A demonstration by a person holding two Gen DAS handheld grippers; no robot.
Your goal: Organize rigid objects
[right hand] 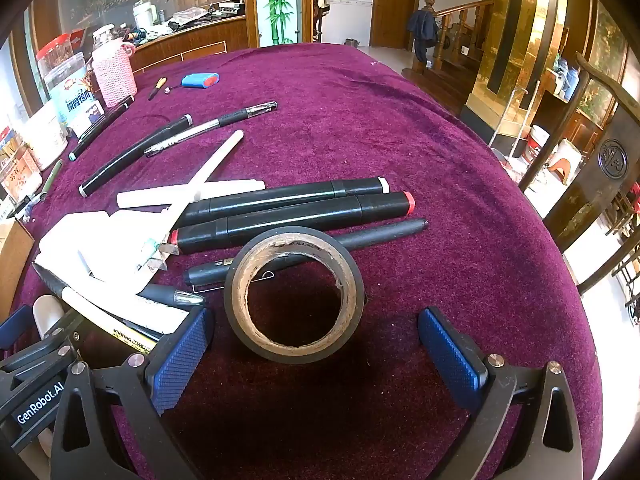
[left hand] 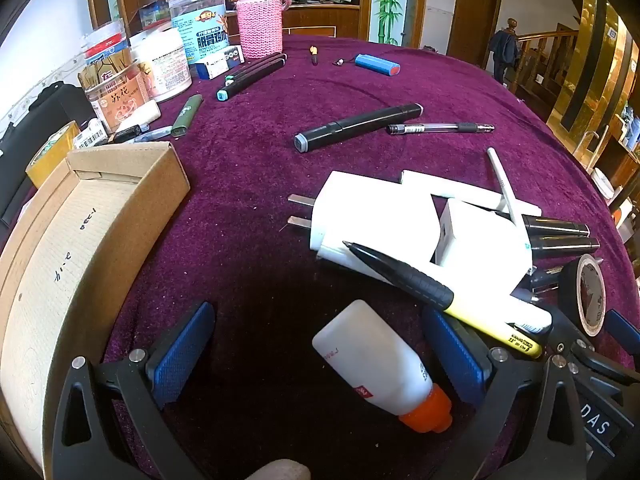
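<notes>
Nearest, the left gripper (left hand: 316,344) has its jaws fully apart, straddling a white glue bottle (left hand: 376,364) with an orange cap that lies on the bench (left hand: 248,208); the pads do not touch it. The right gripper (right hand: 316,344) likewise stands with jaws wide apart, holding nothing, with a roll of black tape (right hand: 295,295) lying flat just ahead between them.

At the left, the cardboard box (left hand: 80,216) appears empty. Farther out, a heap of white chargers (left hand: 376,216), a yellow-barrelled pen (left hand: 448,300) and black markers (right hand: 296,208) remains loose. Beyond it lie a further marker (left hand: 358,126), a gel pen (left hand: 440,128) and a blue cylinder (left hand: 377,64).

Assessment: sorting has barely begun; nearly every item still awaits placement.
</notes>
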